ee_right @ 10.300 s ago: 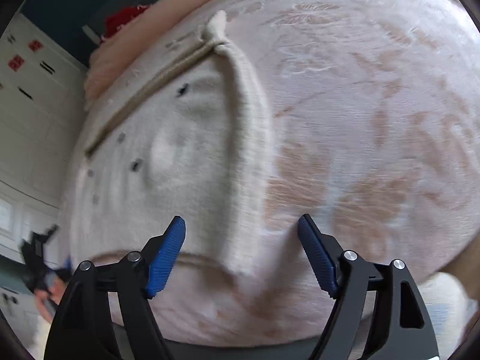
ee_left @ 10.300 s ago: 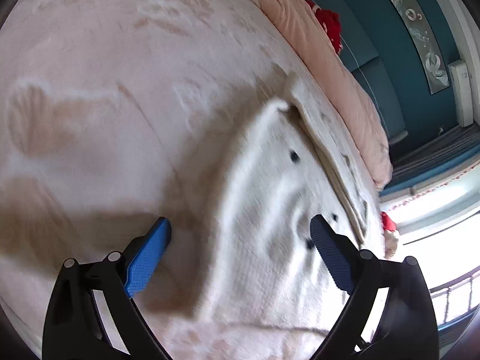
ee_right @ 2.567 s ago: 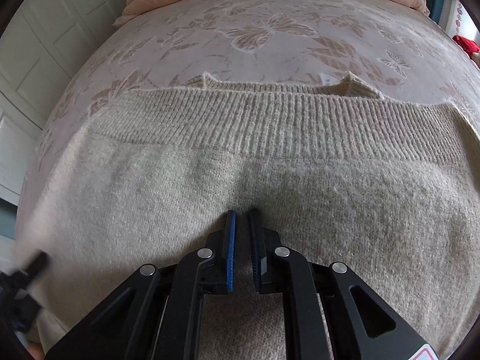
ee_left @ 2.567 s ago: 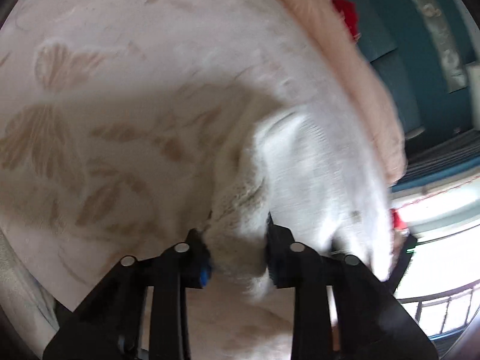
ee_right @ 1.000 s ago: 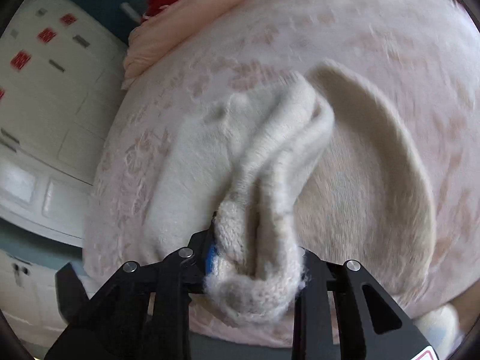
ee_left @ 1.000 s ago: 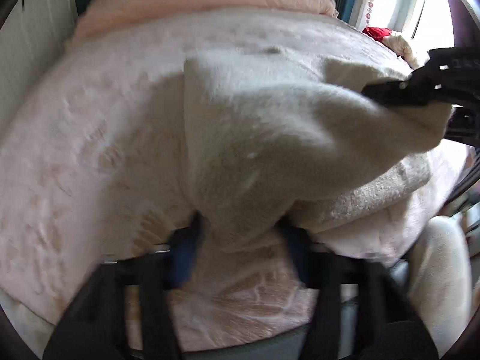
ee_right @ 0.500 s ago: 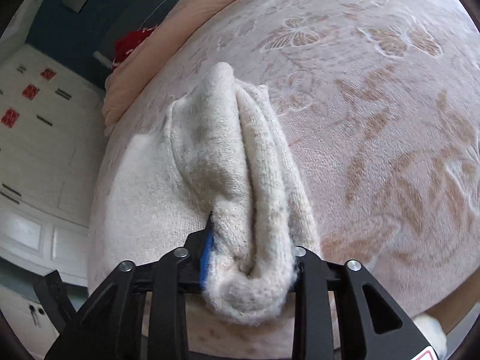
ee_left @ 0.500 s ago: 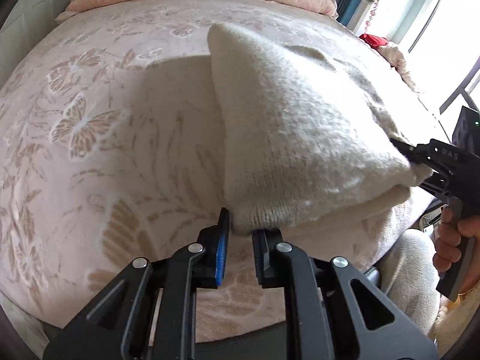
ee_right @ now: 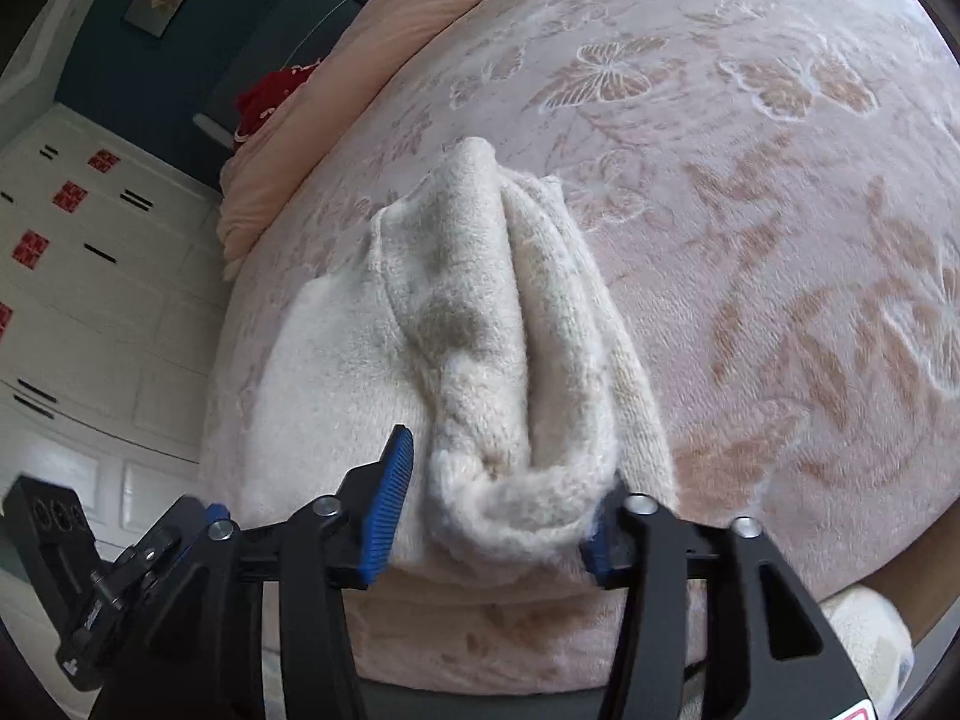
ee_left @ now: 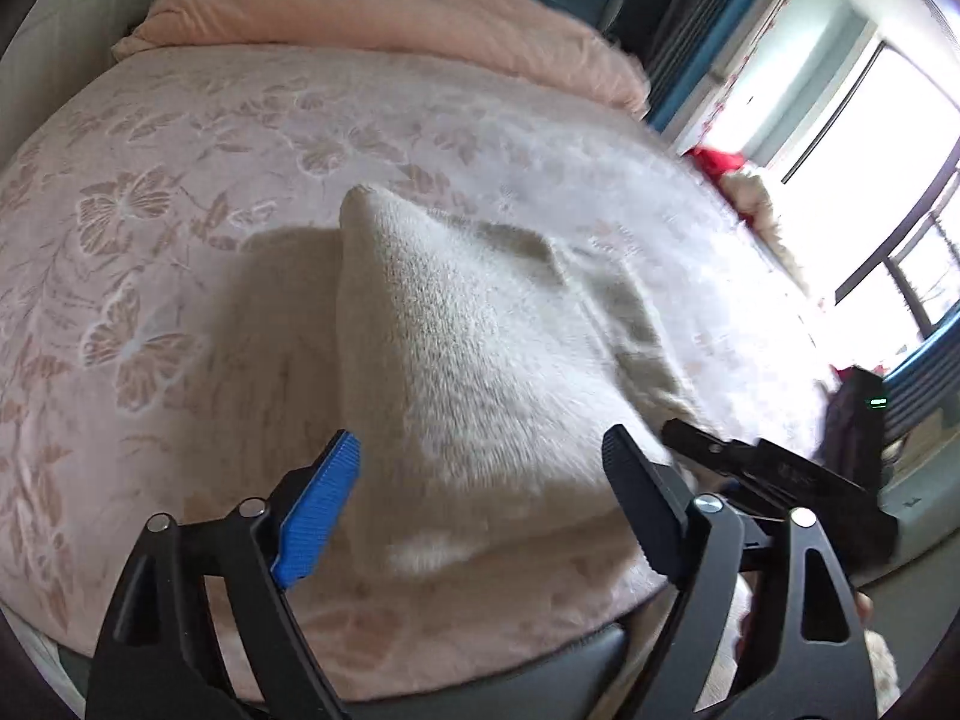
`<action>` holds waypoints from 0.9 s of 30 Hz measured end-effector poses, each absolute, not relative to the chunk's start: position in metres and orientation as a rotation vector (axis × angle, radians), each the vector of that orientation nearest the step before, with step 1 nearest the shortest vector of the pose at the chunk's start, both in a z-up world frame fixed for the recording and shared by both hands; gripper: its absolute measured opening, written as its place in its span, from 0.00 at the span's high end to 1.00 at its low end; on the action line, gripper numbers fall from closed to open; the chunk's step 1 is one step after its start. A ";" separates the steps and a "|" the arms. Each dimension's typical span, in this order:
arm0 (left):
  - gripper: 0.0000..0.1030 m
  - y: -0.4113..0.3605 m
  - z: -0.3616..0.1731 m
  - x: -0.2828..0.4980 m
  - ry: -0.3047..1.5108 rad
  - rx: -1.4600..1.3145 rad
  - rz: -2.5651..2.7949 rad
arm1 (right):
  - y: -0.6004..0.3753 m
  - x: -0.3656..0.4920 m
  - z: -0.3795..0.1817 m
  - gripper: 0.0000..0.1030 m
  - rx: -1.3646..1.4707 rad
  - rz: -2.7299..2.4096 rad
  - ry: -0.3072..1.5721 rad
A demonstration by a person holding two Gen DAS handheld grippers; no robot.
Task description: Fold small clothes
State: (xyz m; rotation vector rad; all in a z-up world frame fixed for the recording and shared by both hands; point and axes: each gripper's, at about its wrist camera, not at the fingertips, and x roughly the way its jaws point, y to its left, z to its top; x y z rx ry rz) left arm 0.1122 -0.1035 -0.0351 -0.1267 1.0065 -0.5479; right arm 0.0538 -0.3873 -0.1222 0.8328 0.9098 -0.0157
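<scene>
- Sweater (ee_left: 480,360): cream knit, folded, lying on the butterfly-patterned bed cover (ee_left: 150,228) near the bed's front edge.
- Your left gripper (ee_left: 480,504): jaws spread wide, holding nothing, at the sweater's near edge.
- Your right gripper (ee_right: 498,516): jaws parted around the sweater's bunched edge, left pad clear of it.

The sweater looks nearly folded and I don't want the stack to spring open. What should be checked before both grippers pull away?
1. Left gripper free of the sweater: ok, jaws wide open, nothing pinched.
2. Right gripper free: cannot tell; jaws parted, but the bunched end fills the gap and touches at least one pad.
3. Folded layers lying flat: not ok, the right-hand end stands in thick rolls.
4. Sweater fully on the blanket: ok, though near its front edge.
5. Grippers apart from each other: ok, the right one sits beside the left one's right finger with a gap.
</scene>
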 end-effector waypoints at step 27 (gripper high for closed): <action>0.41 -0.120 -0.076 0.124 1.112 0.104 -0.402 | -0.348 0.120 -0.047 0.73 0.440 -0.055 0.866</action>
